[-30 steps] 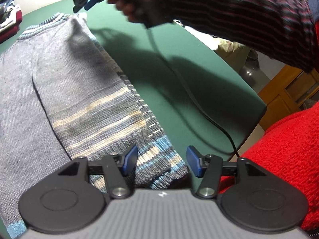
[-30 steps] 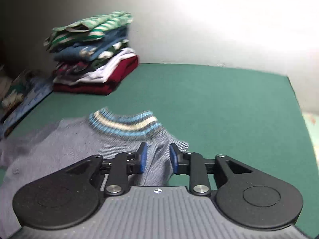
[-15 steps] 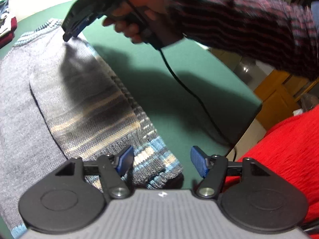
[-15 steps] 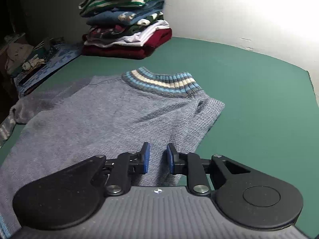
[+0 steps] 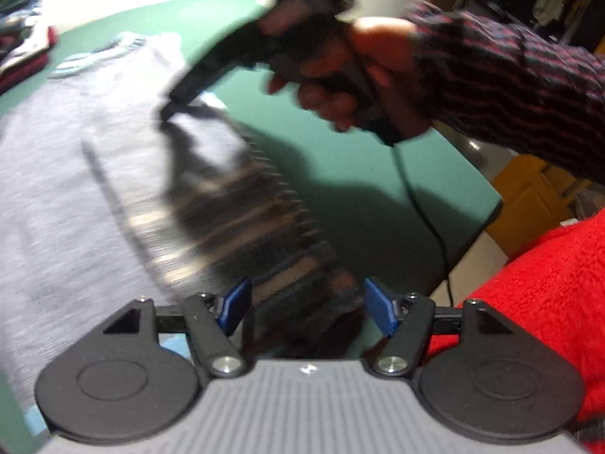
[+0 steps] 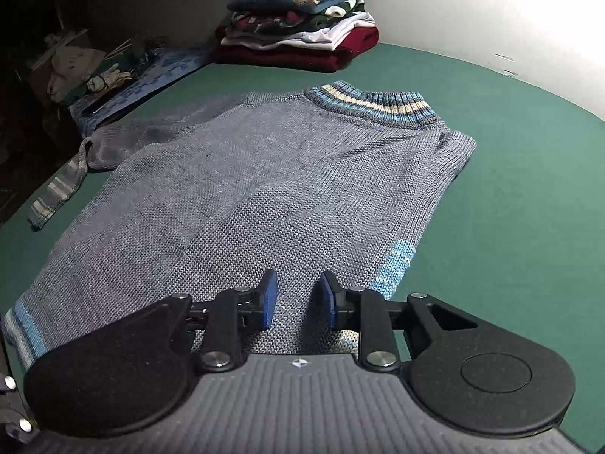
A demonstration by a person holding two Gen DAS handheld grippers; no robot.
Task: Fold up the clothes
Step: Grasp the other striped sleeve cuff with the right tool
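Nearest, at the near edge of the green table [image 6: 510, 174]: left gripper [image 5: 307, 304] hanging just over the striped cuff of the folded-in sleeve [image 5: 242, 204], blue fingers [image 5: 236, 304] wide apart and spreading more, nothing pinched between them. Looks like a let-go, so the sleeve can stay flat on top of the gray sweater [image 6: 264, 174].

Next, right gripper [image 6: 297, 299] low over the middle of the sweater, fingers [image 6: 269, 295] close together but opening a little, no cloth squeezed between them. Seen from the left wrist view, its tip down near the sleeve's upper part (too blurry to tell if touching). Maybe there to smooth or pat the fold down.

Sweater itself spread flat in the middle of the table, striped collar [image 6: 372, 104] pointing to the far edge, bottom hem toward the near edge. Other sleeve [image 6: 124, 143] not folded yet, stretched out to the left edge, cuff almost hanging off. Probably the next part to fold in.

Farther back, in the far left corner, a tall pile of folded clothes [image 6: 298, 15], well apart from the sweater. Nothing on the table blocking the way. Off the near right side, a red fuzzy blanket [image 5: 548, 287] and the right gripper's black cord [image 5: 423, 212] trailing over the table edge (could snag the sleeve).
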